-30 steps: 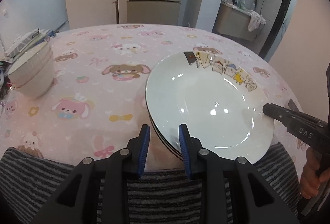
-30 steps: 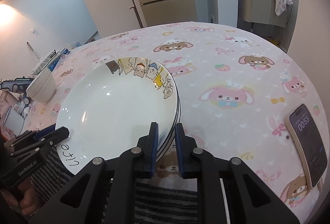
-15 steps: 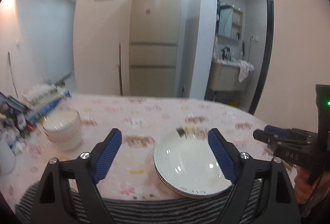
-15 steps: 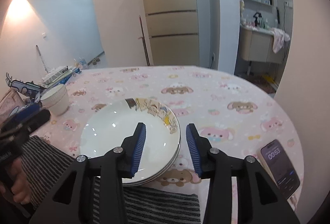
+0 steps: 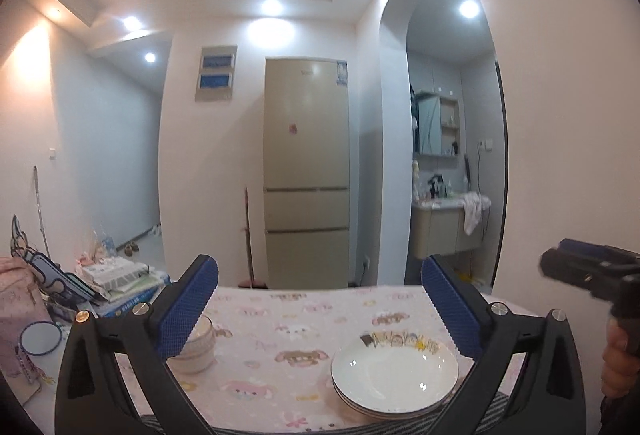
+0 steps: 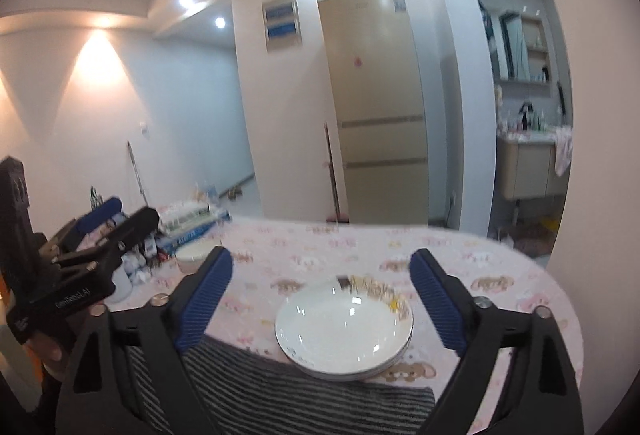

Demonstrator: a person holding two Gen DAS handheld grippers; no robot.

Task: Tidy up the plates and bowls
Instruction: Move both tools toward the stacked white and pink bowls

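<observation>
We are looking across the table (image 5: 304,319), the biggest thing here, spread with a pink cartoon cloth. At its near edge, at six o'clock in the right wrist view, a striped mat (image 6: 288,391) is lying.

The stack of plates (image 6: 344,329) is sitting partly on the mat and partly on the cloth, near the table's front edge. We judge it is resting there because that is the plates' gathered spot, nested flat so they stay steady.

The stack of bowls (image 5: 196,349) is standing well apart from the plates, at nine o'clock from them, near the clutter of books (image 5: 120,279). One inside another, they are taking little room.

We are holding the left claw (image 5: 320,309) released, its jaws having just been opening wide with nothing between the pads. The plates are lying beyond and below it, at about five o'clock from its midpoint.

Our right claw (image 6: 320,297) is likewise released, its jaws having just been opening and empty. The plates are lying just below its midpoint, at six o'clock, untouched.

With both stacks formed, we judge the task is nearly finished.
</observation>
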